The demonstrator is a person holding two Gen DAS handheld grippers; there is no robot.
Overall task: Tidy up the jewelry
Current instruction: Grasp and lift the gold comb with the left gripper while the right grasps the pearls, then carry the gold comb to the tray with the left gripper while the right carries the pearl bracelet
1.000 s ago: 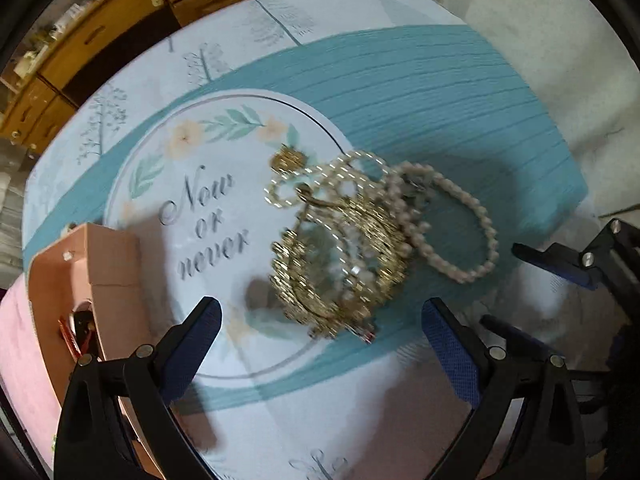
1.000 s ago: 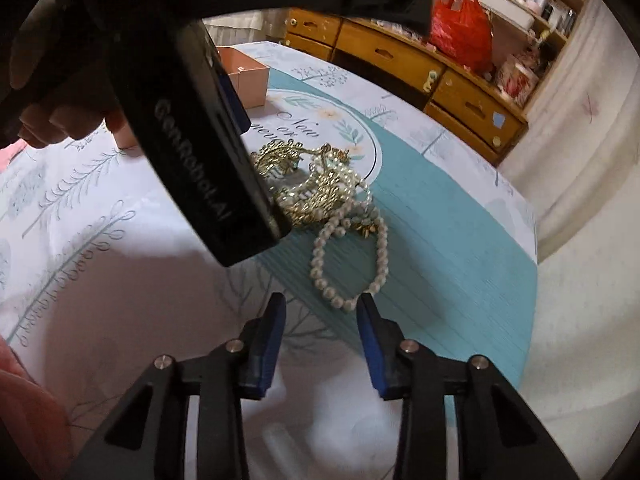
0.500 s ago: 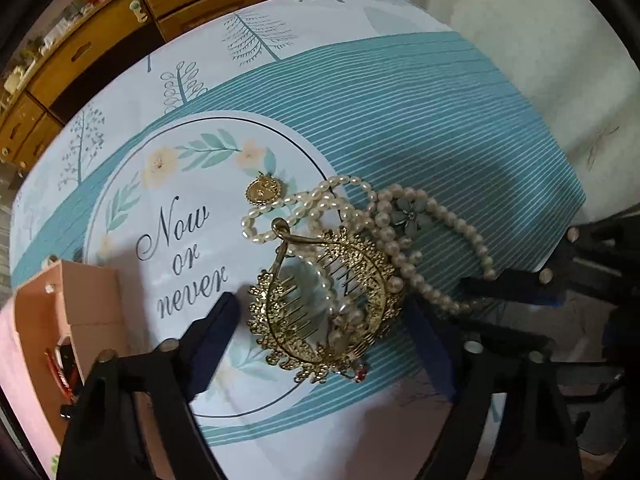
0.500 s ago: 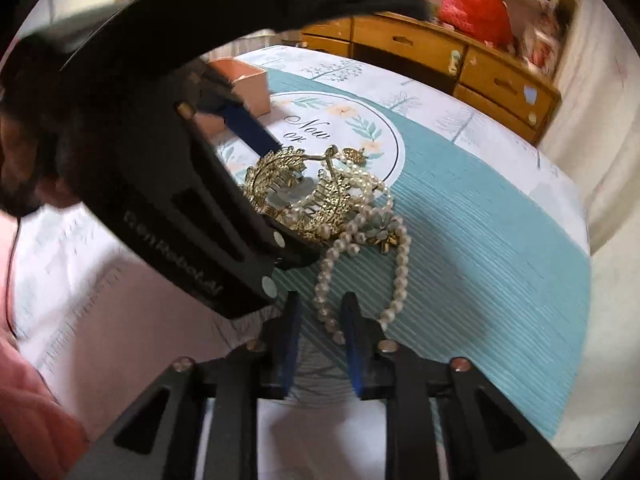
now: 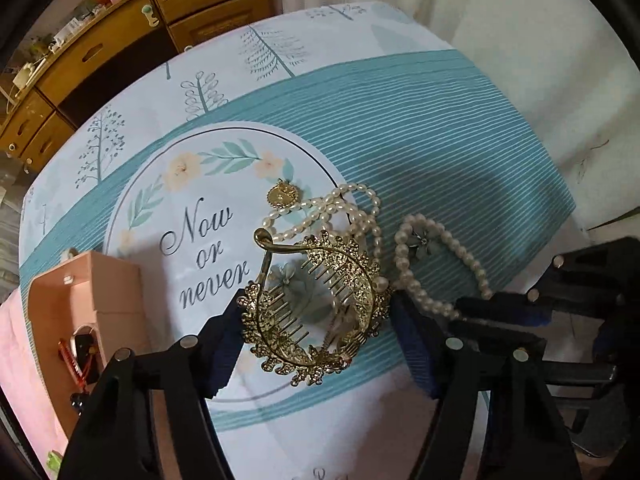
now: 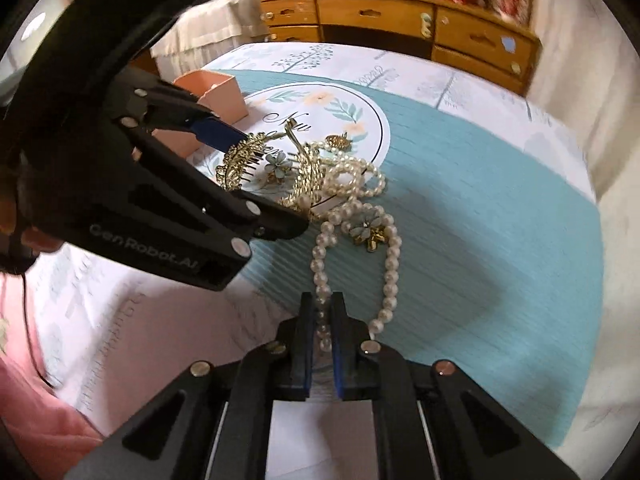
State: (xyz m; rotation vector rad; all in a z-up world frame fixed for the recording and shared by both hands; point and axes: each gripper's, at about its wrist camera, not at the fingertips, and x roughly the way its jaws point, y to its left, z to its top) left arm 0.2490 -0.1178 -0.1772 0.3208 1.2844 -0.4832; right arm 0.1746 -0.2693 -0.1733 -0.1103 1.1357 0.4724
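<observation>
Pink box (image 5: pixel 86 304) sits far left on the tablecloth (image 5: pixel 420 120), just beside the round "Now or never" print; only the L wrist view looks into it, showing red and black bits inside. L gripper (image 5: pixel 316 332) straddles the gold crown comb (image 5: pixel 316 312): jaws have just been closing, pads at both sides of the comb, contact not clear. R wrist view alone shows the pale blue flower (image 6: pixel 276 164) inside the crown ring and the R grip. R gripper (image 6: pixel 322 316) has just been closing and is clamped on the near end of the pearl bracelet (image 6: pixel 356 240), whose far part lies on the teal stripes. Small gold pendant (image 5: pixel 282 195) and tangled pearl strand (image 5: pixel 340 208) lie behind the comb, touching it. Cloth's right half is bare teal up to the edge; wooden drawers (image 6: pixel 380 20) stand beyond the table.
</observation>
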